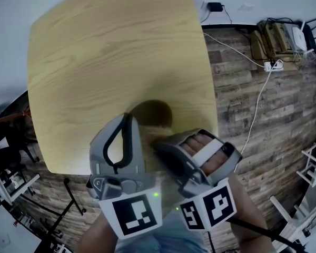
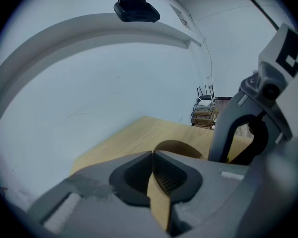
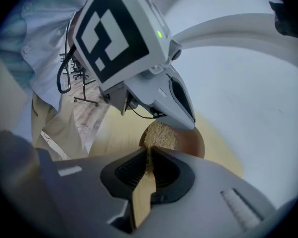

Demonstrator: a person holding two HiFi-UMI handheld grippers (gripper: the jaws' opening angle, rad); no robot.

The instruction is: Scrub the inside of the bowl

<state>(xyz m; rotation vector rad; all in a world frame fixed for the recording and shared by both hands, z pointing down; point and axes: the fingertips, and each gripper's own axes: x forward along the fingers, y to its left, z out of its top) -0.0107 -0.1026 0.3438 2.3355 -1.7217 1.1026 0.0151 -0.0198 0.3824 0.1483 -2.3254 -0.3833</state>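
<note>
A brown bowl (image 1: 157, 111) stands near the front edge of the light wooden table (image 1: 105, 51), half hidden by both grippers. My left gripper (image 1: 127, 118) reaches the bowl's left rim. In the left gripper view its jaws (image 2: 153, 155) are closed, seemingly on that rim, with the bowl (image 2: 181, 147) curving away just beyond the tips. My right gripper (image 1: 160, 144) comes in from the right, shut on a flat wooden handle (image 3: 141, 197). The handle's pale fibrous scrubbing head (image 3: 159, 135) sticks out past the gripper's tips (image 3: 150, 156) over the bowl (image 3: 191, 142).
The table's front edge (image 1: 68, 170) runs just under the grippers. On the wood floor to the right lie a white cable and power strip (image 1: 271, 65) and a stack of gear (image 1: 282, 36). Stands and chair legs (image 1: 10, 178) crowd the lower left. A white wall (image 2: 114, 83) lies behind the table.
</note>
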